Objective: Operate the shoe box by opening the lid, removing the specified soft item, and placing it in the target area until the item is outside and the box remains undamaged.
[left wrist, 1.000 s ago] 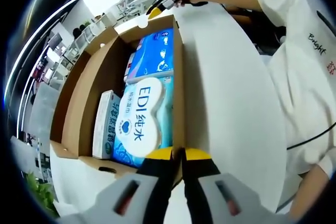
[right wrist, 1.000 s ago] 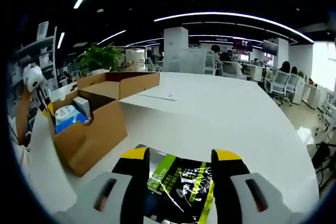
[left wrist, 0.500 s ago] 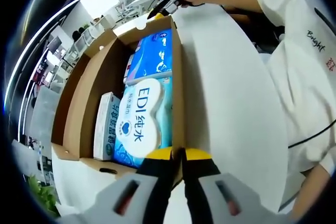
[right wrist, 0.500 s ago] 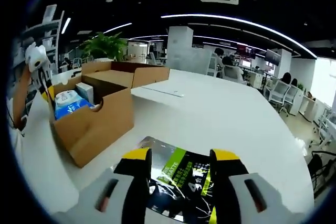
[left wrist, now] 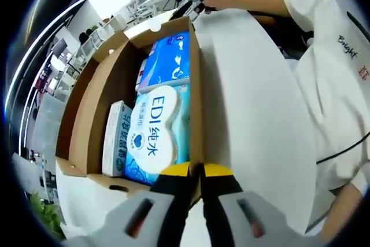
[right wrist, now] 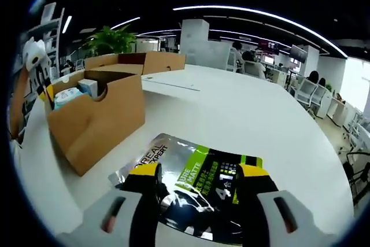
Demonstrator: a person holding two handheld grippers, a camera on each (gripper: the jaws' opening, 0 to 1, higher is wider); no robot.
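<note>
The left gripper [left wrist: 196, 173] is clamping the shoe box [left wrist: 195, 93] wall, three packs lying inside at eleven o'clock. The right gripper [right wrist: 199, 179], jaws apart, is straddling one foil pouch [right wrist: 196, 172].

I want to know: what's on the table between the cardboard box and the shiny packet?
Nothing: in the right gripper view, bare white table separates the box from the packet.

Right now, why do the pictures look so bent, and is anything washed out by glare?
Both come through fisheye lenses. In the right gripper view the table edge bows and ceiling lights glare off the foil pouch; in the left gripper view the box wall curves and windows behind blow out white.
</note>
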